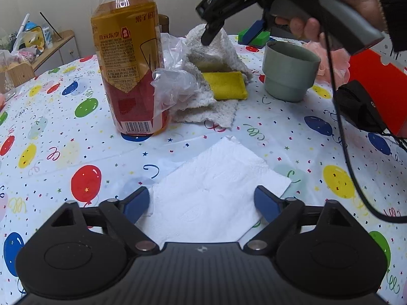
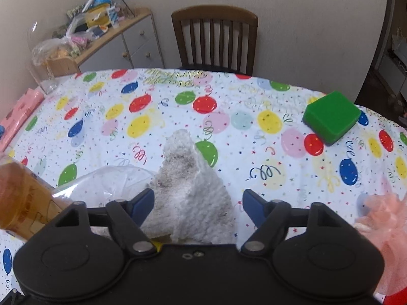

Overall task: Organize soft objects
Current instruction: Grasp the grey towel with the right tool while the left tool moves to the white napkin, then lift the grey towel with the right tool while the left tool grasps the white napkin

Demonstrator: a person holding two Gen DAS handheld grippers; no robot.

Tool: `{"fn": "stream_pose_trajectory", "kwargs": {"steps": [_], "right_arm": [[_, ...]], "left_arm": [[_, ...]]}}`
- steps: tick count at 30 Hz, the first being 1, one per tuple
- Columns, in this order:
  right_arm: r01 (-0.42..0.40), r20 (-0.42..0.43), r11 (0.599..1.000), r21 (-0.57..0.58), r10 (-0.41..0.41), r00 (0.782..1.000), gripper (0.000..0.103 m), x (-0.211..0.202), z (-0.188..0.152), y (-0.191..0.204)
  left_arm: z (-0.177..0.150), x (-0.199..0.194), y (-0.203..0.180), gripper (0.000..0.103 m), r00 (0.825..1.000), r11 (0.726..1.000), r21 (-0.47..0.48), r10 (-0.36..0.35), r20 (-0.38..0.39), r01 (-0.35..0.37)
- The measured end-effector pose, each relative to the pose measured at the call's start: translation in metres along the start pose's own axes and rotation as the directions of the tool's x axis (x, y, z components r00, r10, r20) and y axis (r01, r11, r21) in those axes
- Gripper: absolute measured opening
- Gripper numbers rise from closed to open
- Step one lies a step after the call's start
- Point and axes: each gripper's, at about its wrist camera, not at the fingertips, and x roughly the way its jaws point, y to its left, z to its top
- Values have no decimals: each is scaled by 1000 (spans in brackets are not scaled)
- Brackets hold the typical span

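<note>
A white paper napkin [image 1: 216, 190] lies flat on the balloon tablecloth between the open fingers of my left gripper [image 1: 201, 202]. A grey-white fluffy towel [image 1: 216, 50] lies crumpled behind it, draped over a yellow sponge [image 1: 226, 85]. My right gripper [image 2: 198, 203] is open and hovers over the raised towel [image 2: 190, 185]; in the left wrist view it [image 1: 212, 33] is seen from the side above the towel. A green sponge [image 2: 330, 117] lies at the far right. A pink mesh pouf [image 2: 381, 218] sits at the right edge.
A tall bottle of amber drink [image 1: 129, 58] stands left of the towel with a clear plastic bag [image 1: 175, 76] against it. A grey-green cup [image 1: 290, 71] stands to the right. A red box [image 1: 381, 81] and a black pouch [image 1: 356, 106] lie at the right. A wooden chair [image 2: 215, 35] stands behind the table.
</note>
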Motion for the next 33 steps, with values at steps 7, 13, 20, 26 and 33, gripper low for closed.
{"fn": "stream_pose_trajectory", "kwargs": {"steps": [7, 13, 20, 26, 33], "right_arm": [[7, -34, 1000, -1, -7, 999, 42, 11, 1, 6], [7, -18, 1000, -27, -8, 1000, 18, 2, -2, 8], [11, 49, 998, -67, -8, 999, 3, -26, -13, 13], [6, 103, 996, -86, 3, 995, 2, -51, -17, 15], [-52, 186, 997, -49, 60, 981, 1, -97, -13, 12]], "left_arm": [[2, -3, -2, 49, 1000, 1000, -6, 8, 12, -8], [5, -4, -7, 24, 1000, 1000, 8, 2, 19, -3], [7, -3, -4, 8, 1000, 1000, -4, 10, 19, -10], [7, -4, 1, 4, 1000, 999, -39, 5, 18, -5], [11, -19, 1, 2, 999, 998, -61, -5, 43, 8]]}}
